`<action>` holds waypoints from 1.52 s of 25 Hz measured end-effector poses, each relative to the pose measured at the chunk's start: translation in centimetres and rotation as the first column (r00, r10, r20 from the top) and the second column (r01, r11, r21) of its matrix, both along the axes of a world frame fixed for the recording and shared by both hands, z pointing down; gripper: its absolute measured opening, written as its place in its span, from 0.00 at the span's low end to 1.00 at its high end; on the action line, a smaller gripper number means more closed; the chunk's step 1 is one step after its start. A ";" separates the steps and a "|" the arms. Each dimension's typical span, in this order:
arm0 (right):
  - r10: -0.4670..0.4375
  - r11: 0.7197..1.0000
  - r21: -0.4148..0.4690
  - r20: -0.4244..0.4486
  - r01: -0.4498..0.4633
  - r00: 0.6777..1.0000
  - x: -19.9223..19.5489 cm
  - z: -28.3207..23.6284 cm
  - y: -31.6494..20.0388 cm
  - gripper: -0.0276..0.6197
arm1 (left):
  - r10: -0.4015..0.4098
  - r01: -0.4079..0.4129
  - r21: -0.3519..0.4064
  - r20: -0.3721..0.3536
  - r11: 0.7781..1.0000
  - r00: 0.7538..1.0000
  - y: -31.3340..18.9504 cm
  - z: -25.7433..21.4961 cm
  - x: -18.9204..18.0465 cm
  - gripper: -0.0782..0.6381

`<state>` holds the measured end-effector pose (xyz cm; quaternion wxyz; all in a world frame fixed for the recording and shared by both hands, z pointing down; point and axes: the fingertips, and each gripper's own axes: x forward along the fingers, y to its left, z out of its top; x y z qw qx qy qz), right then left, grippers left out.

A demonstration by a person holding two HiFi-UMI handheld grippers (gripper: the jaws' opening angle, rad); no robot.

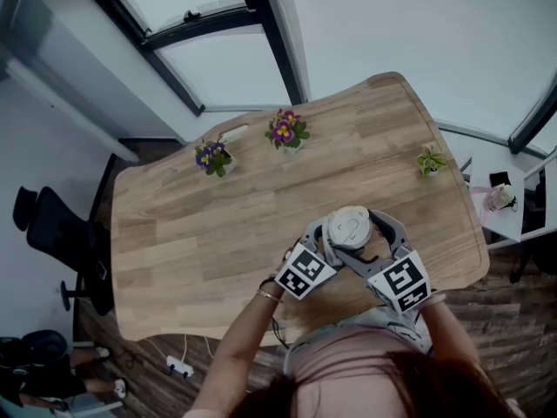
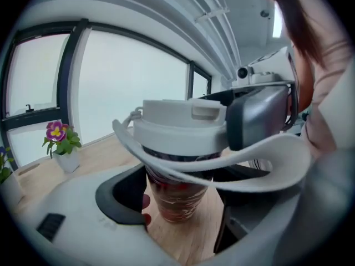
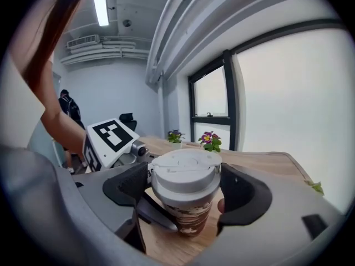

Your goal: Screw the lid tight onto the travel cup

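The travel cup (image 1: 350,227) stands near the front edge of the wooden table (image 1: 200,233), brown patterned body (image 2: 178,197) under a white lid (image 3: 186,173). My left gripper (image 2: 177,204) comes in from the left and its black pads hug the cup's body low down; it looks shut on it. My right gripper (image 3: 186,188) is shut on the lid, one pad on each side. In the head view the left gripper (image 1: 329,239) and the right gripper (image 1: 362,235) meet at the cup, marker cubes toward me. In the left gripper view the right gripper's pale finger (image 2: 260,159) crosses below the lid (image 2: 180,127).
Two flower pots stand at the table's far side, purple (image 1: 213,158) and pink (image 1: 287,131), and a small green plant (image 1: 430,161) at the right. A black office chair (image 1: 54,226) stands left of the table, a small side table (image 1: 500,200) right. The table edge runs just in front of me.
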<state>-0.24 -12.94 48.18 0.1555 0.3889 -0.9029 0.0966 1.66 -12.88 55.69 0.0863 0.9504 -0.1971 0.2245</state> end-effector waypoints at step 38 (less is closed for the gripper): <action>-0.182 0.983 -0.038 -0.016 0.182 0.983 -1.1 0.3 0.7 0.62 | 0.163 -0.161 -0.030 0.090 0.986 0.982 1.3 0.2 -0.7 0.61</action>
